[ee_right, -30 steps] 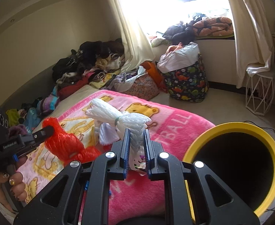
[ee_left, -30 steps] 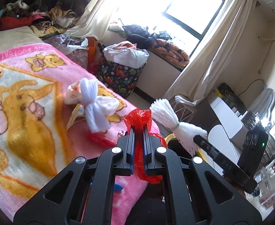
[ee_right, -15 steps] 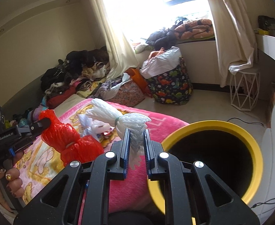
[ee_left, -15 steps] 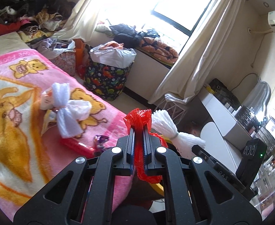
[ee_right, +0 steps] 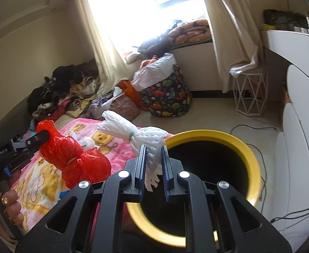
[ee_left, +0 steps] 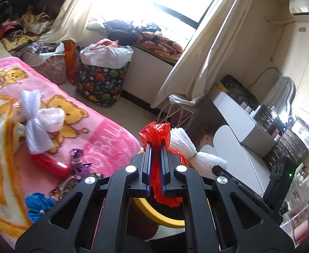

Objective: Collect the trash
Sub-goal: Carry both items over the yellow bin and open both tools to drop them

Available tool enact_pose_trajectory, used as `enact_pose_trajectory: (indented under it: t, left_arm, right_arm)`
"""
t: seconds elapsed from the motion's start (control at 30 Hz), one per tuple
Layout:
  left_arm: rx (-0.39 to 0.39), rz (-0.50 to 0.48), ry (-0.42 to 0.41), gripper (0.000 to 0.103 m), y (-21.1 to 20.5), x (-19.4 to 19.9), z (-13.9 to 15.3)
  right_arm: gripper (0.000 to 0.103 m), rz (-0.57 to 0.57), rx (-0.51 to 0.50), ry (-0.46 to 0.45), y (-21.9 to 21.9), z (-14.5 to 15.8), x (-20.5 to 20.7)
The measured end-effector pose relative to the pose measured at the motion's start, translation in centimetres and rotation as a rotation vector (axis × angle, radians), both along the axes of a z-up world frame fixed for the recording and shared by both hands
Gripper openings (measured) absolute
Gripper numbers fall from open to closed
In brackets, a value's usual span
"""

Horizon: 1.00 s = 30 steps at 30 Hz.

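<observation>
My left gripper (ee_left: pixel 155 147) is shut on a crumpled red plastic bag (ee_left: pixel 154 132), which also shows in the right wrist view (ee_right: pixel 74 156). My right gripper (ee_right: pixel 152 149) is shut on a white foam net bundle (ee_right: pixel 131 132) tied with a band; it also shows in the left wrist view (ee_left: pixel 194 154). Both are held beside the yellow-rimmed black bin (ee_right: pixel 247 149), the foam bundle over its near left rim. The bin's rim peeks below the left gripper (ee_left: pixel 154 213). More trash lies on the pink blanket (ee_left: pixel 103 135): a white bundle (ee_left: pixel 36 124), a red tube (ee_left: pixel 49 164), purple wrappers (ee_left: pixel 78 164), a blue scrap (ee_left: pixel 38 204).
A dinosaur-print laundry bag (ee_left: pixel 101 84) stands on the floor by the window. A white wire stool (ee_right: pixel 249 97) sits under the curtain. White desk and chair (ee_right: pixel 298 147) are at the right, with cables on the floor. Clothes are piled at the bed's far end (ee_right: pixel 57 92).
Both grippers have swung right, away from the bed and toward the bin. The bin's opening now sits directly behind the right gripper. Both grips are unchanged.
</observation>
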<state>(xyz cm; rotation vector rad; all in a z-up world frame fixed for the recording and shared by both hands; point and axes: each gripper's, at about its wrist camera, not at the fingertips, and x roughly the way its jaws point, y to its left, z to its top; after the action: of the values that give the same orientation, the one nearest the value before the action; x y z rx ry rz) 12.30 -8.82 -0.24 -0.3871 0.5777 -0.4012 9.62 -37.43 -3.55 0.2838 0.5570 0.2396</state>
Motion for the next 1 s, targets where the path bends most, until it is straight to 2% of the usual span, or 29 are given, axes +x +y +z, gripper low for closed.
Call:
enact_pose_trajectory:
  t: [0.37,0.83,0.97,1.0]
  left_arm:
    - [0.025,-0.065,0.017,0.003,-4.1,1.5,-0.9]
    - [0.068,-0.114,0.061,0.003,-7.4,3.3,-2.6]
    - [0.077,-0.119,0.079,0.004,-7.8,4.0,-3.2]
    - [0.077,-0.119,0.088,0.012,-7.8,4.2,-3.3]
  right_arm:
    - [0.014,-0.128,-0.004,0.055,-4.2,-1.8,-0.9]
    - [0.014,-0.213,-0.024,0.097,-5.7,-2.6,-1.4]
    - [0.017,-0.211,-0.029,0.104,-5.6,-2.7,-0.8]
    - [0.025,-0.199,-0.025,0.105,-5.5,-2.8,-0.7]
